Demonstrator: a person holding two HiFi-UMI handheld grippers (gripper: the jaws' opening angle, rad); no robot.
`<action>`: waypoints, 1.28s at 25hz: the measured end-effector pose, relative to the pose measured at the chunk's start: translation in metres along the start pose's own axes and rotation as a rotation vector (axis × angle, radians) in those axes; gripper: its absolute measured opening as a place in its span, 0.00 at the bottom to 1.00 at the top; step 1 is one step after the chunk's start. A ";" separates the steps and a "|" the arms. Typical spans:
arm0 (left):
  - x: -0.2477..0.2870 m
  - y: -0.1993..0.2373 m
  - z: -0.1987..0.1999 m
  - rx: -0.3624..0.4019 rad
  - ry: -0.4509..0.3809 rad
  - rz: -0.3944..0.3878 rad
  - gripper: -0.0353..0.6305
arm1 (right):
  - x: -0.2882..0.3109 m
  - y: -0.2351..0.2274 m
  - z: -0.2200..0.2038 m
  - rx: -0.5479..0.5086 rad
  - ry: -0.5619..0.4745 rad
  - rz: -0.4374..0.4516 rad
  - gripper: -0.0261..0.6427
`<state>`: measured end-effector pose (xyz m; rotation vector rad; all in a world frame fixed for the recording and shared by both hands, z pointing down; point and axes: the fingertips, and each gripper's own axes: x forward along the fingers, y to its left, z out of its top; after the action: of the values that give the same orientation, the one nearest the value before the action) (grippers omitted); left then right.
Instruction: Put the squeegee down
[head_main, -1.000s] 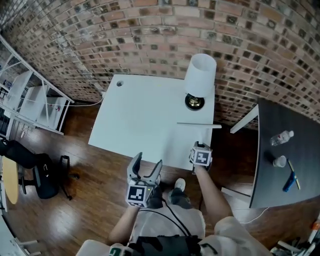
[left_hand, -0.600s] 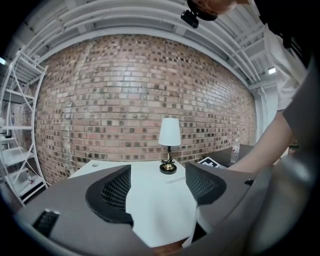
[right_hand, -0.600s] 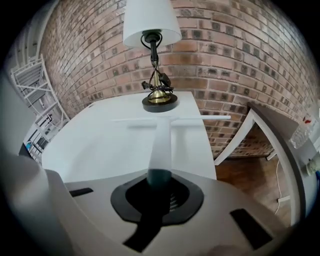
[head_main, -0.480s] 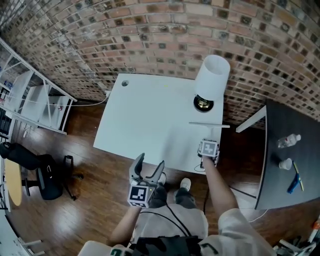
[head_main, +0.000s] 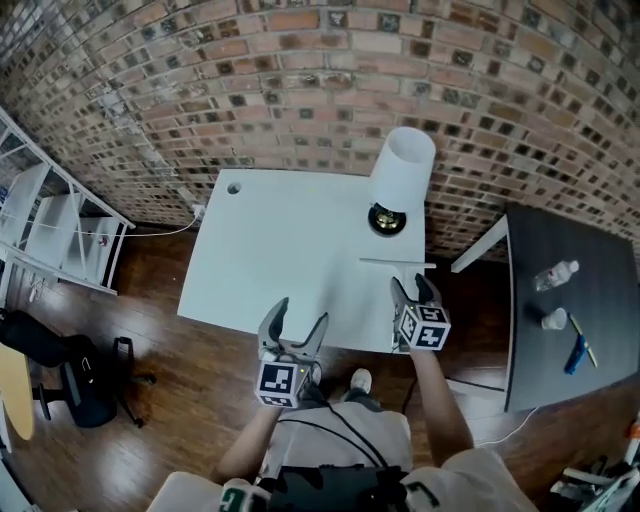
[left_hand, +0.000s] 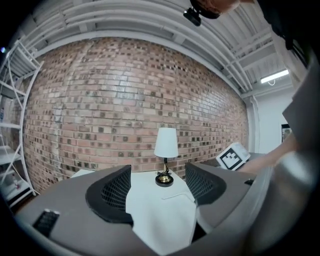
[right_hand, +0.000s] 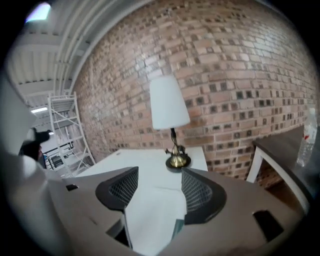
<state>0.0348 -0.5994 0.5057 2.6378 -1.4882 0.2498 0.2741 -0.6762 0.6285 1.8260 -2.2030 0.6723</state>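
The squeegee (head_main: 397, 263) is a thin pale bar lying flat on the white table (head_main: 280, 250), near its right front corner, just in front of the lamp. It shows as a faint line in the left gripper view (left_hand: 176, 196) and the right gripper view (right_hand: 163, 189). My right gripper (head_main: 415, 291) hovers above the table's front edge, just short of the squeegee. Its jaws are opening and nothing is between them. My left gripper (head_main: 297, 325) is open and empty over the front edge, left of the right one.
A lamp with a white shade (head_main: 400, 165) on a brass base stands at the table's back right. A dark table (head_main: 560, 370) on the right carries a bottle (head_main: 552, 275), a cup and a blue pen. White shelving (head_main: 50, 230) and a black chair (head_main: 60, 365) stand at the left, on the wood floor.
My right gripper has risen from the table's front edge and its jaws have come apart, leaving the squeegee on the table. The left gripper has shifted a little.
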 end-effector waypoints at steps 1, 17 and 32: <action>0.000 0.001 0.002 0.035 0.001 -0.004 0.56 | -0.019 0.010 0.020 -0.029 -0.072 0.017 0.48; -0.010 0.022 0.077 0.006 -0.161 0.012 0.56 | -0.172 0.099 0.134 -0.180 -0.575 0.052 0.68; -0.021 0.041 0.070 0.008 -0.130 0.005 0.56 | -0.144 0.128 0.119 -0.212 -0.477 0.068 0.64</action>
<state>-0.0046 -0.6145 0.4335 2.7038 -1.5337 0.0861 0.1970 -0.5889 0.4345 1.9575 -2.5107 -0.0022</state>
